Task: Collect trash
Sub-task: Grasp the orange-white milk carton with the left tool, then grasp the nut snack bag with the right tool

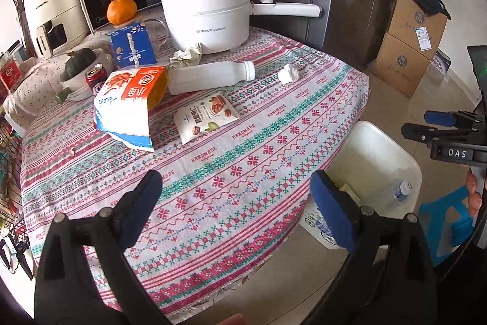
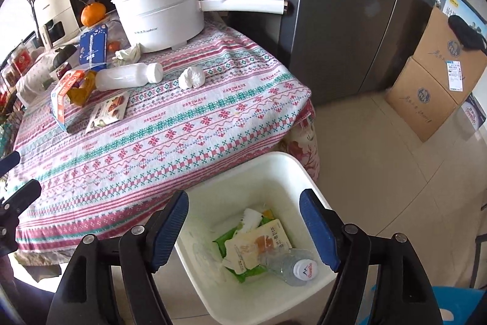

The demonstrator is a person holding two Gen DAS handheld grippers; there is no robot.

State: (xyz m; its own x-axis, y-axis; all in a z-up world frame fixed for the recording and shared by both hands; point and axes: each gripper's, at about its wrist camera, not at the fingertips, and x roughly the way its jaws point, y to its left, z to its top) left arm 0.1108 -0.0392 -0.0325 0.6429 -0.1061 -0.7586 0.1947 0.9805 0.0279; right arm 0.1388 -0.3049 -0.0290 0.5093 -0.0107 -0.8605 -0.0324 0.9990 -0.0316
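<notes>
You've got a woven cloth tablecloth, matt and patterned, a glossy white plastic bin, a frosted plastic bottle and crumpled paper.

Patterned pink-green tablecloth on table, grey steel fridge behind, stacked cardboard boxes on beige tile floor.

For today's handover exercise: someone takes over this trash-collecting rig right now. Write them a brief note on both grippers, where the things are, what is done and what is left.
Left gripper: open, empty, over the table's near edge.
Right gripper: open, empty, above the white bin on the floor beside the table.
Done: a clear bottle, a pouch and wrappers lie in the bin.
Left on the tablecloth: white bottle on its side, white tissue ball, crumpled paper, nut packet, torn snack bag.
</notes>
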